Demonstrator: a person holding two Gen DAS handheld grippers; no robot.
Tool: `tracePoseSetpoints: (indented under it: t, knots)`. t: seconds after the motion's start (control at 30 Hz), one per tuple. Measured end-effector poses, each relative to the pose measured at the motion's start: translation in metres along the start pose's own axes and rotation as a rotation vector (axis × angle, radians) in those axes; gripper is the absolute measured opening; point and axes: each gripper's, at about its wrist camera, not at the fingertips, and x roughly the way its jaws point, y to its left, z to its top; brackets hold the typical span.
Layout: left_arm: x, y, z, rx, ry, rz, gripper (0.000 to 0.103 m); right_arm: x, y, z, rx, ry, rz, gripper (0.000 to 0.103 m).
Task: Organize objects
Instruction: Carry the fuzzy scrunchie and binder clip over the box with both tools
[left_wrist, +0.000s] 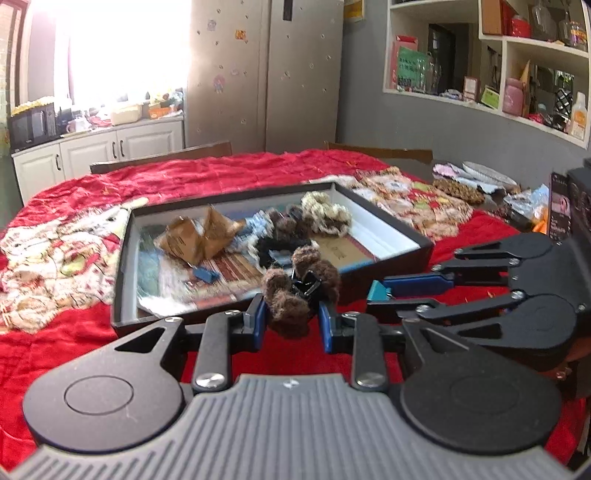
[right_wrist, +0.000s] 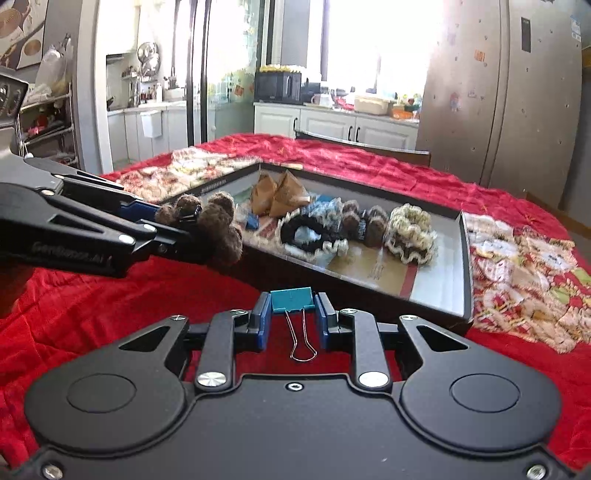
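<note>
Both loads sit at lower centre of their views: the left gripper (left_wrist: 291, 317) pinches a fuzzy brown hair claw (left_wrist: 295, 291), the right gripper (right_wrist: 291, 314) a teal binder clip (right_wrist: 292, 298). Delivery step, I'd say; next, carry each over the black tray (right_wrist: 467, 258) rim and let go.

I'm seeing a brown fuzzy hair claw (left_wrist: 295, 291) with a black clip at its core sitting between the blue pads (left_wrist: 260, 321) of my black left gripper (left_wrist: 291, 323), while my black right gripper (right_wrist: 291, 319), also blue-padded, is showing a teal binder clip (right_wrist: 291, 299) with silver wire handles. The black-walled tray (right_wrist: 466, 258) with its white inner sides is showing tan paper packets (right_wrist: 279, 194), a black scrunchie (right_wrist: 303, 230) and a cream-and-dark one (right_wrist: 410, 234). Everything is lying over a bright red cloth (right_wrist: 369, 162) with cream patchwork panels flecked red and green.
</note>
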Motion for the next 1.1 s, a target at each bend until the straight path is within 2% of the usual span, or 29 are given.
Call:
tracePoseSetpoints:
  t: [0.43,1.1]
  knots:
    - [-0.002,0.022,0.030,-0.014,-0.066,0.075,0.033,-0.009,-0.011,0.028,0.008,-0.071,-0.040,0.024]
    - [0.051,0.035,0.053,-0.045,-0.044,0.129,0.033,0.017,-0.056,0.059,0.136,-0.121,-0.143,0.024]
